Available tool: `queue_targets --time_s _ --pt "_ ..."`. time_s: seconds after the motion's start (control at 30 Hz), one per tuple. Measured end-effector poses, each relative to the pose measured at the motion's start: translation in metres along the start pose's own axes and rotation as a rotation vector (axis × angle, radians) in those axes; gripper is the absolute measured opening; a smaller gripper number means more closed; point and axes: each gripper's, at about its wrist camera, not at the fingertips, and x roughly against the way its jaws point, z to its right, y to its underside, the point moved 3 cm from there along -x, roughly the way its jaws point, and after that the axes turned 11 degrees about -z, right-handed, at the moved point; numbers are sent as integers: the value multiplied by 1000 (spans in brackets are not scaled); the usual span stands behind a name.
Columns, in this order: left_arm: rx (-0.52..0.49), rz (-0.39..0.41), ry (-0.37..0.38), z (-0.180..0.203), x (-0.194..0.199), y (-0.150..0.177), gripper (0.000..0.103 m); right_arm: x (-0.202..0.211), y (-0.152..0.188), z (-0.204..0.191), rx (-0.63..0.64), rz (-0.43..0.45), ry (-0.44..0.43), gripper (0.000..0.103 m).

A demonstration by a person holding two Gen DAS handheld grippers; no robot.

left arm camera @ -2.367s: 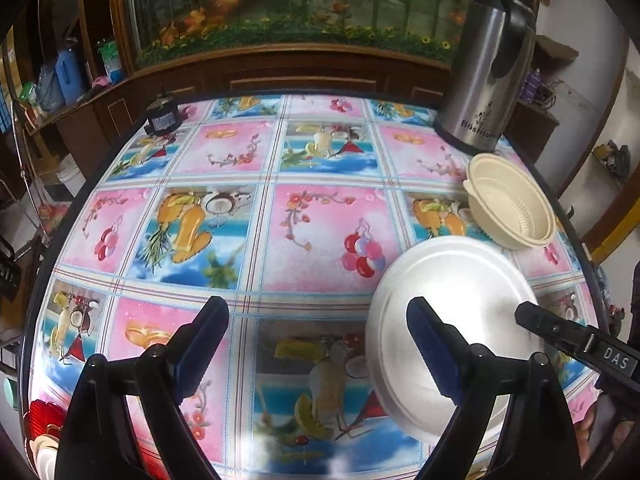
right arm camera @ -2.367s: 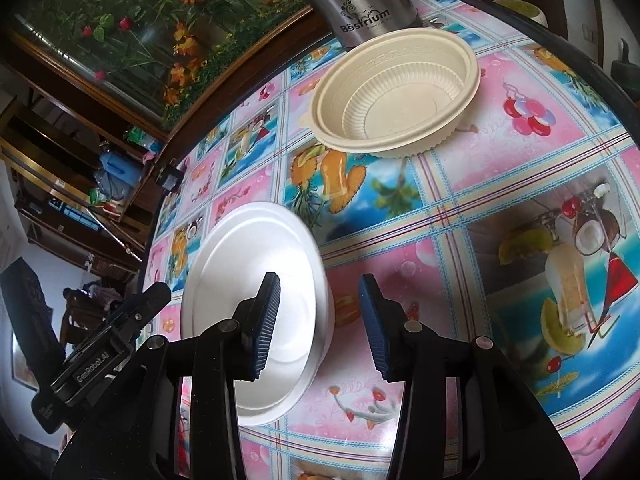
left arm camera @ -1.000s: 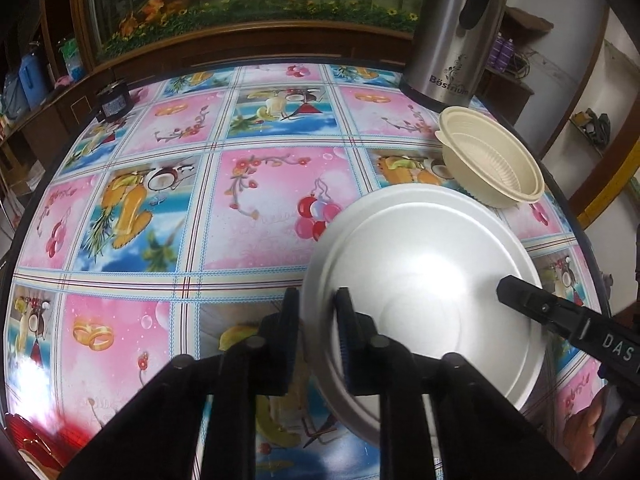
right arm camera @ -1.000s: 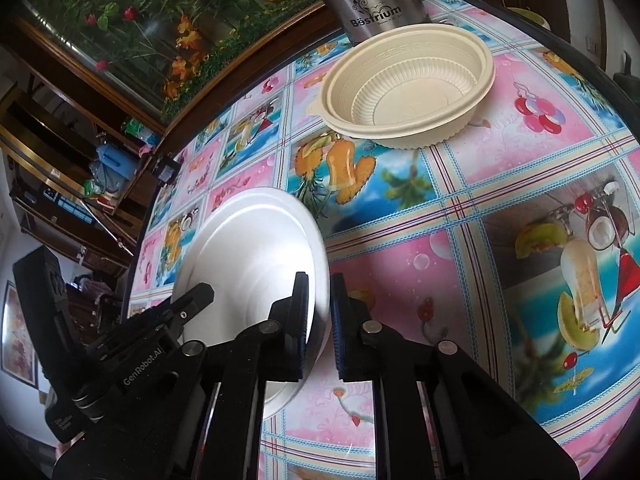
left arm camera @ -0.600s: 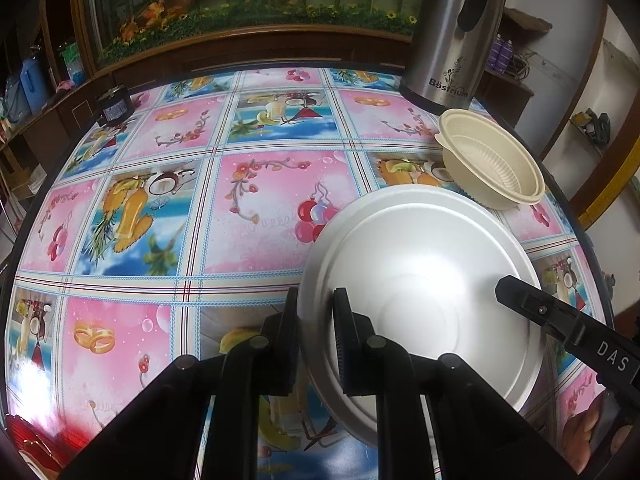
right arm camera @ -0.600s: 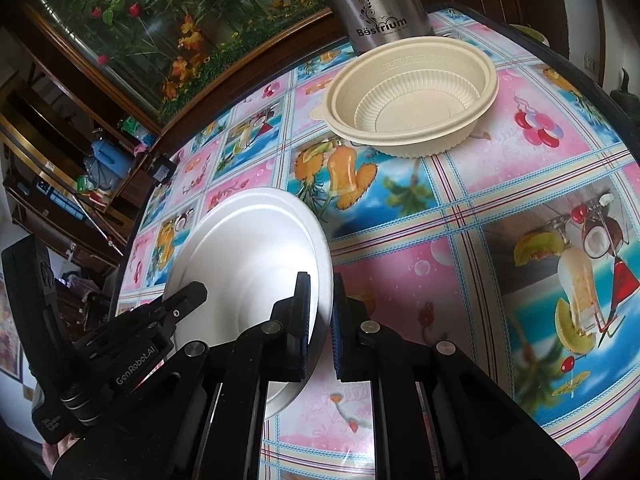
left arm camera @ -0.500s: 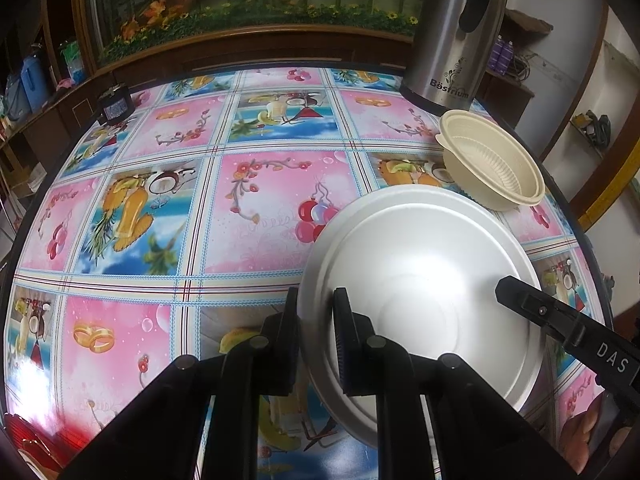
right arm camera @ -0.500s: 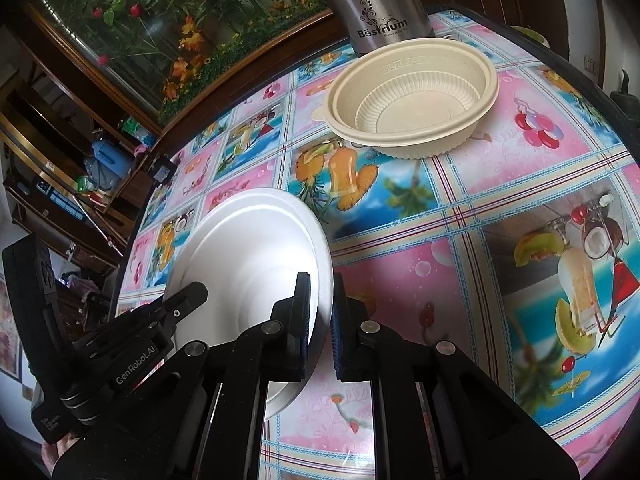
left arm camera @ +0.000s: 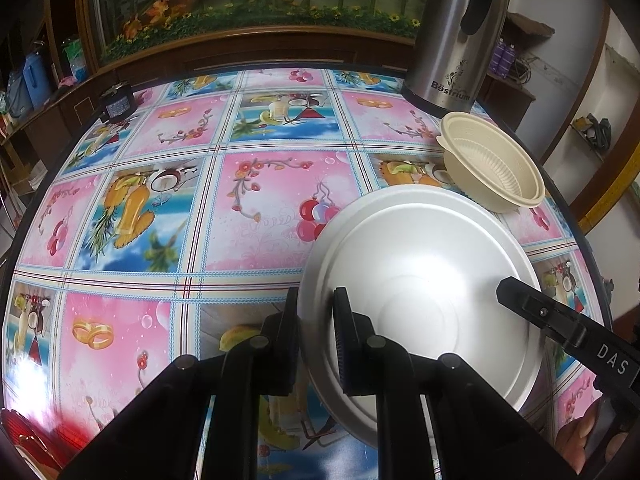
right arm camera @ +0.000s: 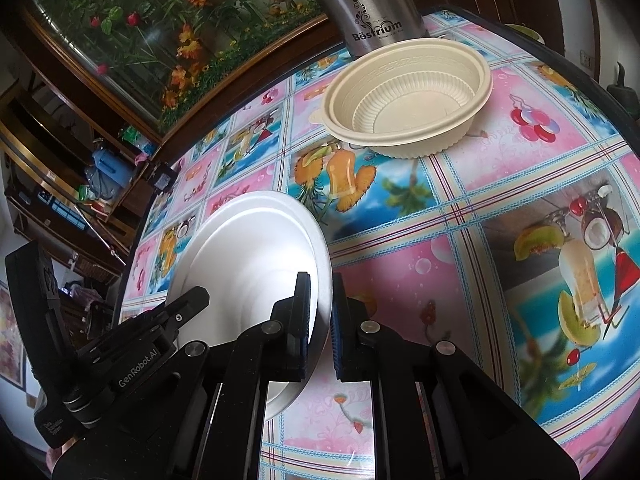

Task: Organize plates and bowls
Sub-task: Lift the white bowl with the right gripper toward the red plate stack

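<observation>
The left gripper (left arm camera: 316,336) is pinching the left rim of the round white foam plate (left arm camera: 420,280). The right gripper (right arm camera: 320,320) is pinching its right rim. The plate is sitting over the bright picture tablecloth (left arm camera: 200,208), near the round cream plastic bowl (right arm camera: 408,96) beside the tall silver flask (left arm camera: 452,32).

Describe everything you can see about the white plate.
The white plate is round, matte, foam-like, with a broad rim and shallow stepped centre, and looks empty. The left tongs pinch one edge and the right tongs the opposite edge, over the fruit-print tablecloth, near the beige bowl.
</observation>
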Motion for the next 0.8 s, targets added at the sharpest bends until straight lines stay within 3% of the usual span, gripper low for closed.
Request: queue_targets --time_s 0.8 --pt "22 -6 4 -6 2 29 14 1 14 -11 17 15 -7 8"
